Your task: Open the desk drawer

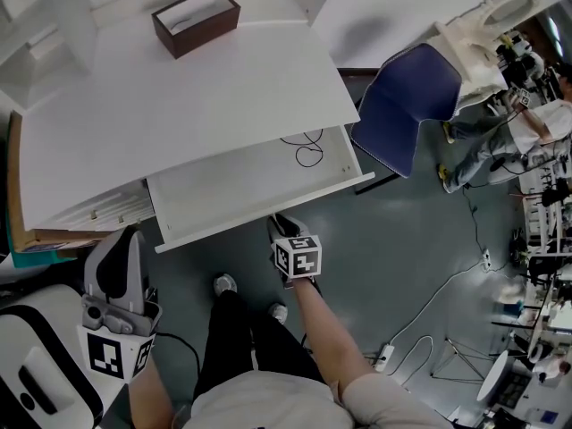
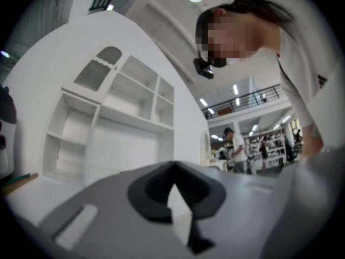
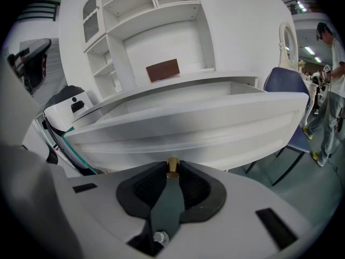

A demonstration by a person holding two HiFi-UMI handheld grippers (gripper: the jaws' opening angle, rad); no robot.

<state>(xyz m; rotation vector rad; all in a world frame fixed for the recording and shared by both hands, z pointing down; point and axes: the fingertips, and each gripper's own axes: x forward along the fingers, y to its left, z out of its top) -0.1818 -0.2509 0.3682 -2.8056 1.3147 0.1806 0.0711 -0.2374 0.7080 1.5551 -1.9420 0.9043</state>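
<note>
Drawer, position: the drawer (image 1: pixel 223 190) stands partway out from under the right half of the desk top (image 1: pixel 179 105). Its front panel faces me.

Drawer, axis: its long axis runs left to right along the desk edge, a little slanted in the head view. I judge that it slides across that axis, straight toward me.

Right gripper: the right gripper (image 3: pixel 172 163) has its jaws closed on the small brass knob (image 3: pixel 172 168) at the middle of the front panel. In the head view it sits just below that panel (image 1: pixel 279 223).

Reason for grip: I judge that holding the centre knob keeps the pull square, so that neither end of the drawer runs ahead and binds.

Left gripper: the left gripper (image 2: pixel 173 169) has its jaws together with nothing between them. It is low at my left side (image 1: pixel 123 239), pointing up, well apart from the drawer.

Reason for idle hand: a one-handed pull is enough, I think, so this gripper is kept out of the drawer's path.

Cable: a black cable (image 1: pixel 307 150) loops at the drawer's back right, partly under the desk edge.

Box: a brown box (image 1: pixel 195 21) sits at the far side of the desk top.

Chair: a blue chair (image 1: pixel 407 105) stands near the drawer's right end, beside its path rather than in it.

Progress: most of the tray shows, so I judge the opening largely done.
</note>
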